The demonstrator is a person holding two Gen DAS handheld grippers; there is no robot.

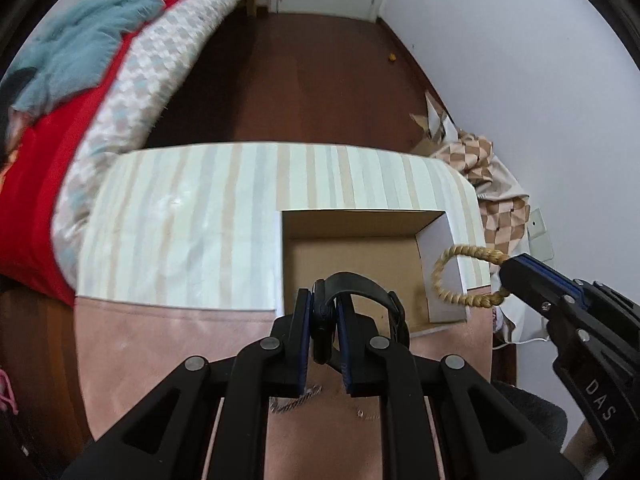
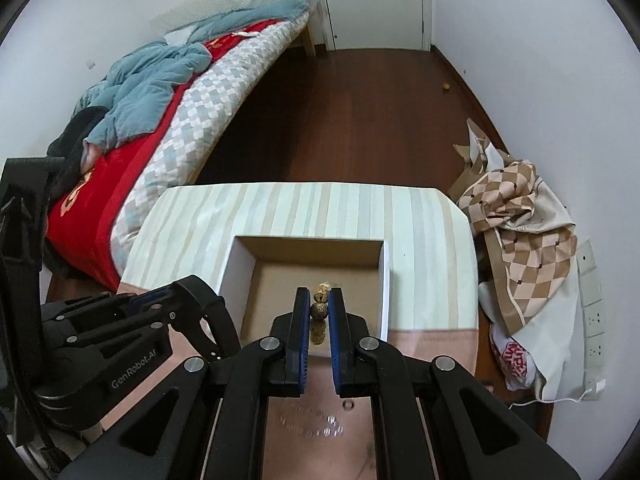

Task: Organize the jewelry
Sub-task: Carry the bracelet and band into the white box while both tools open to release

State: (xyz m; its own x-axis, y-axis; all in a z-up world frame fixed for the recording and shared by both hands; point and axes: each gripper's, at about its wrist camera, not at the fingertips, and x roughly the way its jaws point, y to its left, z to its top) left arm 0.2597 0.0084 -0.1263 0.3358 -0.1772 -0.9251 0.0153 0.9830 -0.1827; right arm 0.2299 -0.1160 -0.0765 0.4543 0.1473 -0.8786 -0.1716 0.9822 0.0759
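Carrying jewelry to the open box. Left gripper pinching black watch, right gripper pinching beaded bracelet. Next: lower inside, then release.

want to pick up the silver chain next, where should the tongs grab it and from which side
Come straight down from above onto the middle of the silver chain. It lies flat and loosely bunched on the pink cloth, so no end sticks up to pinch from the side. Both tongs are full now, so one must release first.

Tan bracelet, black watch
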